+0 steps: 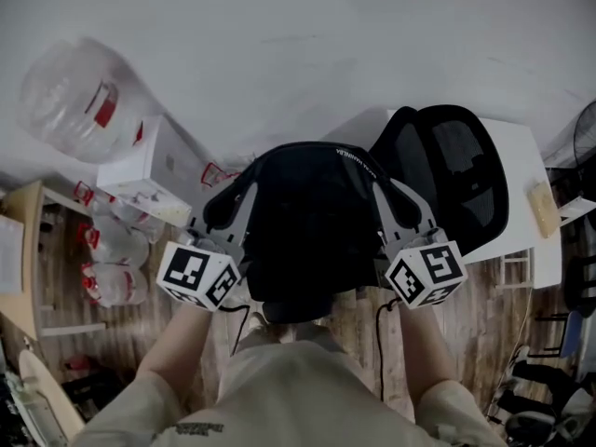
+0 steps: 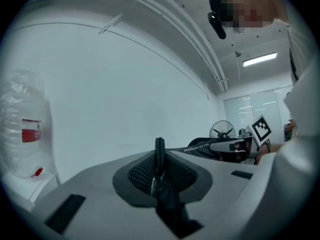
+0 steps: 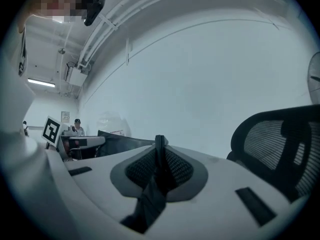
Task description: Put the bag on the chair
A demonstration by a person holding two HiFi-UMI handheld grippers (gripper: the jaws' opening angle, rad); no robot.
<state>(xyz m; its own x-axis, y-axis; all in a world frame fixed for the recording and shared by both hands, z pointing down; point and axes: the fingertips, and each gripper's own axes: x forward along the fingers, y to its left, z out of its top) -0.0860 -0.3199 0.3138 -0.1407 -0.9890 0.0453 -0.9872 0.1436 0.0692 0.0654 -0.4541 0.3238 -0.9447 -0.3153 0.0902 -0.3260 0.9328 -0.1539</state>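
Black bag (image 1: 312,222) spans crosswise between left claw (image 1: 226,210) and right claw (image 1: 400,208), each pinched tight on its fabric; chair (image 1: 456,170) just right, box (image 1: 154,170) left, wall (image 1: 307,54) ahead.

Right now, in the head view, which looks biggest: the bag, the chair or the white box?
1. bag, though it is nearest the camera
2. chair
3. white box
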